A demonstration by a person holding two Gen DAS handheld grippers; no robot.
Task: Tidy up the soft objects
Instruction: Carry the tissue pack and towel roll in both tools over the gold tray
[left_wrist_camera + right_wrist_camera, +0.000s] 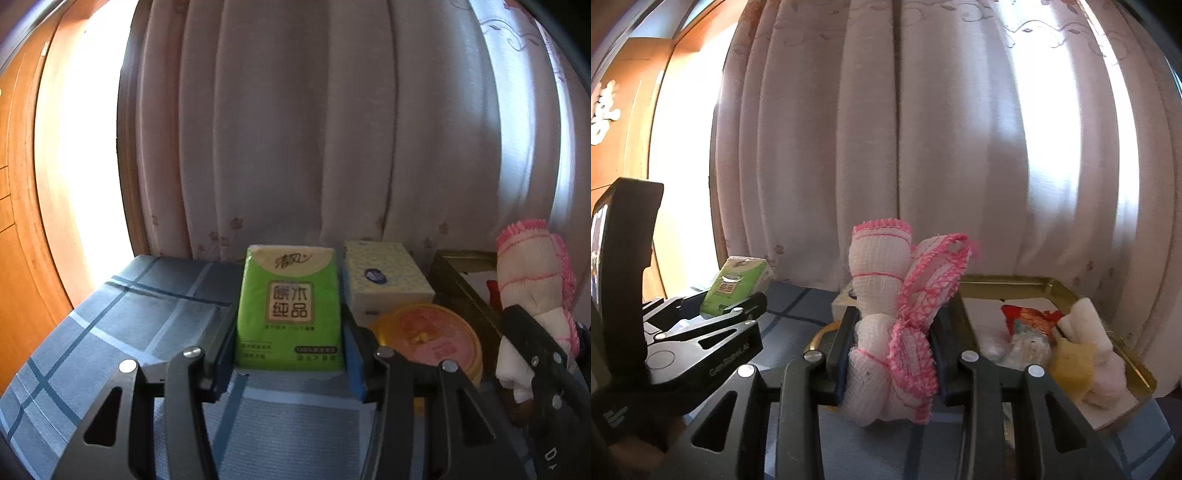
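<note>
My left gripper [290,341] is shut on a green tissue pack [290,306], held upright above the blue checked cloth [129,317]. The same tissue pack [737,286] and the left gripper [701,325] show at the left of the right wrist view. My right gripper [892,354] is shut on a rolled white cloth with pink trim [886,325], which stands up between the pads. That white and pink cloth [532,280] also appears at the right edge of the left wrist view.
A gold tray [1108,302] on the right holds a yellow and white sponge [1082,354] and small packets [1030,325]. A white tissue box [384,277] and a round pink-lidded container [432,336] sit behind the green pack. Pale curtains [314,129] hang behind; a wooden door [18,221] is left.
</note>
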